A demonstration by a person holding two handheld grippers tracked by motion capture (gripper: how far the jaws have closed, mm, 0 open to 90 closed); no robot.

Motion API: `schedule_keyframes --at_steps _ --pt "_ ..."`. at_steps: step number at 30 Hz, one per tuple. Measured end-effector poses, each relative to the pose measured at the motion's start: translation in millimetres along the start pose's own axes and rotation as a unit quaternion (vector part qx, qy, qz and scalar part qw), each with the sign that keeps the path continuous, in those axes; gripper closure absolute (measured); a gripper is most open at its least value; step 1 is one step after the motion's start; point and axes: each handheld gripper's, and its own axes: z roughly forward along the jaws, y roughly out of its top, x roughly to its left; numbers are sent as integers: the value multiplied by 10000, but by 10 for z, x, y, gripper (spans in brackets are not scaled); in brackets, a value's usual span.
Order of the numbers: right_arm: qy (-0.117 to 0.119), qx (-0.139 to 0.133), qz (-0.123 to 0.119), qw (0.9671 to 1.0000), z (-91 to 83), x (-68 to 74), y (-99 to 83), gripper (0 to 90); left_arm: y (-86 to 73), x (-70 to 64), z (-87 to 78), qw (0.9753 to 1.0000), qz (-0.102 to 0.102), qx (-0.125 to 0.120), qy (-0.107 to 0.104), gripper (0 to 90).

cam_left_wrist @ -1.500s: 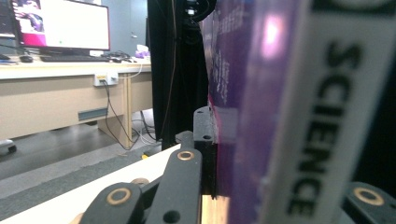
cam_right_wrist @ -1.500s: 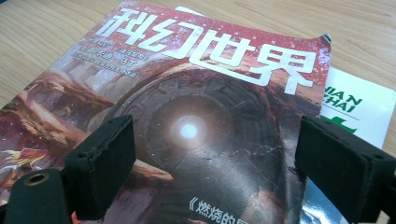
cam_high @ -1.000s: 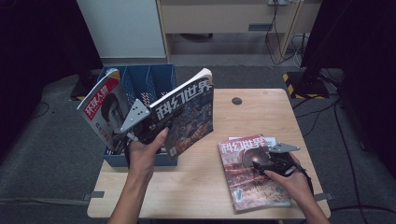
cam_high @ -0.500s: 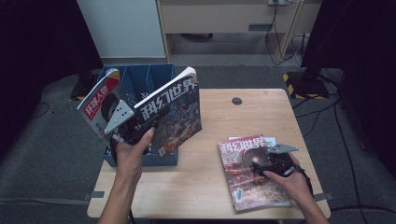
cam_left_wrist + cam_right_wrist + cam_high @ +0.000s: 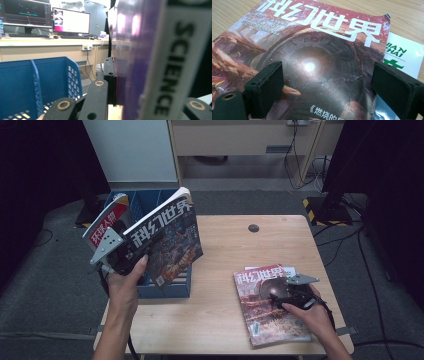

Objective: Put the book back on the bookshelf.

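At the frame's left we see the left tongs [image 5: 131, 251] clenched on the upright magazine [image 5: 167, 240] above the blue rack [image 5: 170, 287], while the right tongs [image 5: 278, 296] rest released over the magazine stack [image 5: 265, 320].

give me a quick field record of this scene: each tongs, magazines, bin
left tongs: shut on a dark magazine, held upright over the blue bin
right tongs: open, jaws either side of the red magazine
red magazine: flat on the table, on top of a white and green one
blue bin: holds a red and white magazine
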Motion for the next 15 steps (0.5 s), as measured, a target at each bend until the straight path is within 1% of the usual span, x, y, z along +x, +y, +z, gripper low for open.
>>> schedule_keyframes --at_steps 4,10,15 --pt "-4 -3 8 10000 0 2 0 112 20 48 -65 9999 56 29 91 822" --pt "-1 4 10 10000 0 2 0 112 38 159 -163 9997 12 -39 239 822" --pt "-3 4 22 10000 -1 5 -1 112 59 233 -256 9993 66 4 369 822"
